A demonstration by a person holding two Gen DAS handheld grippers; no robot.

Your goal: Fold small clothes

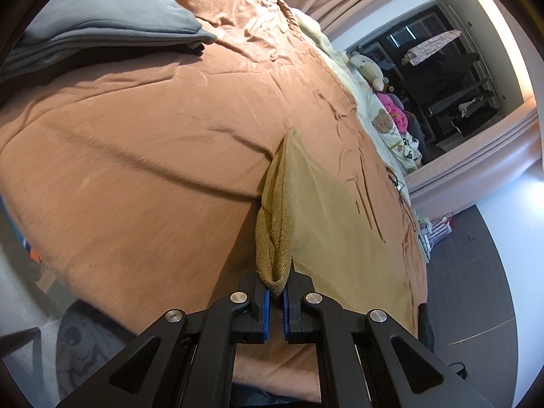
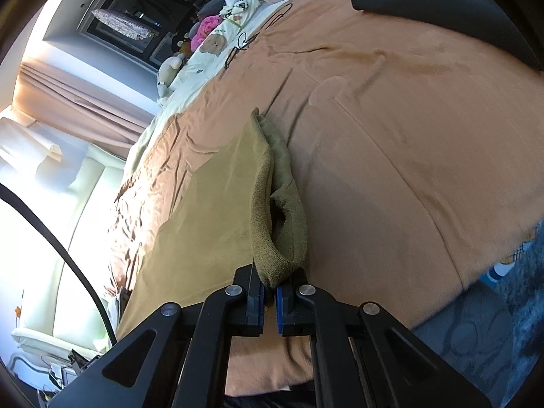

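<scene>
The pinched corner of the tan cloth [image 1: 277, 238] is disappearing between the blue pads of the left gripper [image 1: 276, 297], and its far half is lying out of sight behind its own raised fold. In the right wrist view the picture's edge is cutting off the black garment [image 2: 442, 3] at top right, and the bed cover [image 2: 391, 136] is blurring toward the right rim. The shelves [image 1: 448, 78] are showing items too small to tell.
</scene>
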